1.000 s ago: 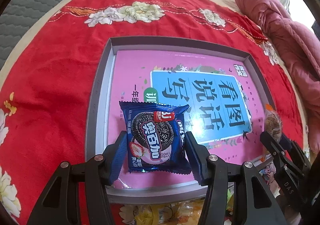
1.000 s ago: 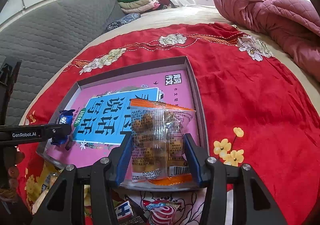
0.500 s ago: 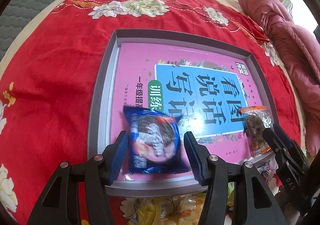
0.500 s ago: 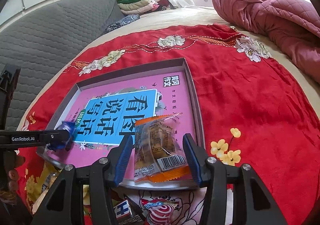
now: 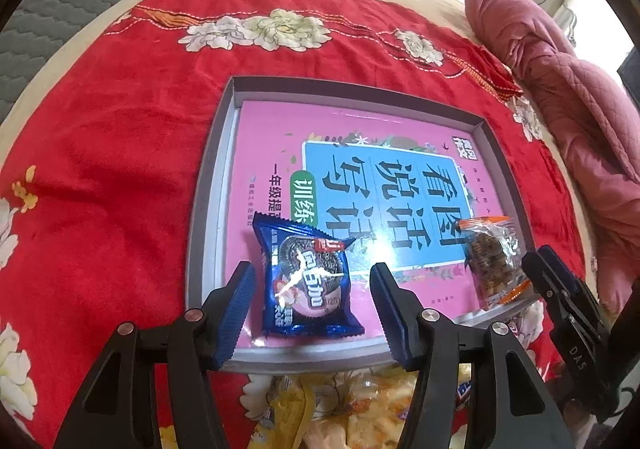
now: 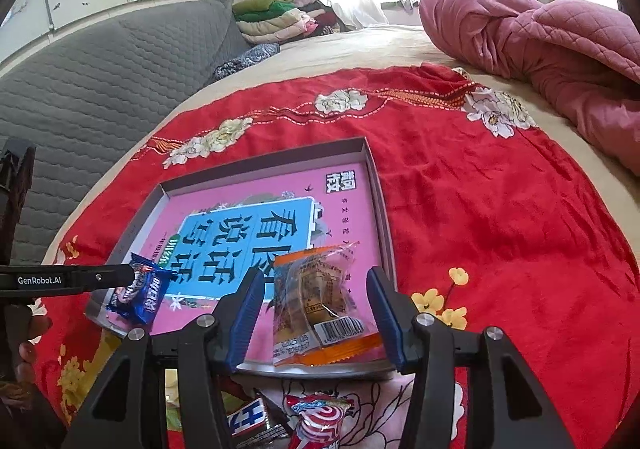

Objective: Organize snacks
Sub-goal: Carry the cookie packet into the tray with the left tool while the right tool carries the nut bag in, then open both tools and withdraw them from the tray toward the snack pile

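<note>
Two snack packets now down in the grey tray (image 5: 208,185), each freed from its gripper within the last moments. Left gripper (image 5: 310,303) spread, jaws having just widened, a clear gap showing on both sides of the blue cookie packet (image 5: 308,285); packet lying flat on the pink book cover (image 5: 360,153) lining the tray, at about 7 o'clock of the tray in the left wrist view, no longer upright and pinched as a second ago. Right gripper (image 6: 316,315) likewise parted, jaws having just opened further, pads clear of the orange-edged clear packet (image 6: 320,305); that packet resting at the tray's near right corner, about 5 o'clock in the right wrist view, slumped slightly onto the near rim instead of standing tall between the pads as before. Seen from the left wrist, same packet (image 5: 494,261) at 4 o'clock of the tray, just beside the right gripper's black fingers (image 5: 560,289).

Meaning for the task, judged from the layout: both placements look complete, leaving both tools free for another pick. More loose snacks waiting outside the tray at 6 o'clock: a red-and-white swirl candy (image 6: 318,419), a dark bar wrapper (image 6: 248,419), and yellowish packets (image 5: 360,405) under the left tool. Probable next call: backing off without dragging either released packet over the rim.
</note>
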`<state>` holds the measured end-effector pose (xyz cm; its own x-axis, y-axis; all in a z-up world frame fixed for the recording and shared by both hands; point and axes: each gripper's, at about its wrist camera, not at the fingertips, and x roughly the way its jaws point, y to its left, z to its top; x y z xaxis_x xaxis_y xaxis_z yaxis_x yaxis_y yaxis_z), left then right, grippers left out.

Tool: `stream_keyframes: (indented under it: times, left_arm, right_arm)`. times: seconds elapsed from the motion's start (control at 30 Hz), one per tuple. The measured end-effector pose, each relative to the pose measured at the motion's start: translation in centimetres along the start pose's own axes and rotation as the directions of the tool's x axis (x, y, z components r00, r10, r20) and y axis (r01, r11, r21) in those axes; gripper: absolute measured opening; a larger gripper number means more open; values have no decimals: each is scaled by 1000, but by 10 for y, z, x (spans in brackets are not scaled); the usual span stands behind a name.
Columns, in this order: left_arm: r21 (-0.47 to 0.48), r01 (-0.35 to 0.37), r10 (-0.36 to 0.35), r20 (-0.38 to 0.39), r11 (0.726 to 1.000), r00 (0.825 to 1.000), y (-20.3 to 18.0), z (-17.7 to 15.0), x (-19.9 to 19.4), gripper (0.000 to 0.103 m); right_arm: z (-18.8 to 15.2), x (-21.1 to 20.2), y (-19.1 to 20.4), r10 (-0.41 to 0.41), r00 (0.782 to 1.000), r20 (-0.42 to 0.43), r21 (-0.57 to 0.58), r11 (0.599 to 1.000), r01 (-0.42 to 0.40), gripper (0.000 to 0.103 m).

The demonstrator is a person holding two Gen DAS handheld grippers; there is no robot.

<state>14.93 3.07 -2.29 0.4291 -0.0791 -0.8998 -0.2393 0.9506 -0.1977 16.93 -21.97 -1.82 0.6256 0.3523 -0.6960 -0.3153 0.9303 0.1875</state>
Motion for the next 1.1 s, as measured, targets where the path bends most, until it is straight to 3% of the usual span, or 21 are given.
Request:
stream_keyframes:
  times: [0.1, 0.43, 0.63, 1.1]
  left_arm:
    - [-7, 0, 0, 7, 1000, 1000, 2, -3, -6, 62]
    - [-28, 10, -9, 49, 1000, 999, 12, -8, -30, 66]
    - [-27, 26, -23, 87, 999, 996, 17, -10, -47, 69]
    - [-15, 15, -14, 79, 1000, 997, 34, -31, -58, 69]
  right_arm:
    - [2, -9, 4, 9, 1000, 21, -16, 1000, -9, 61]
    - [1, -27, 5, 24, 999, 44, -7, 1000, -23, 65]
    - [-2, -35, 2, 16, 999, 46, 6, 1000, -16, 65]
    - [-12, -56, 2, -6, 999, 38, 20, 1000, 5, 66]
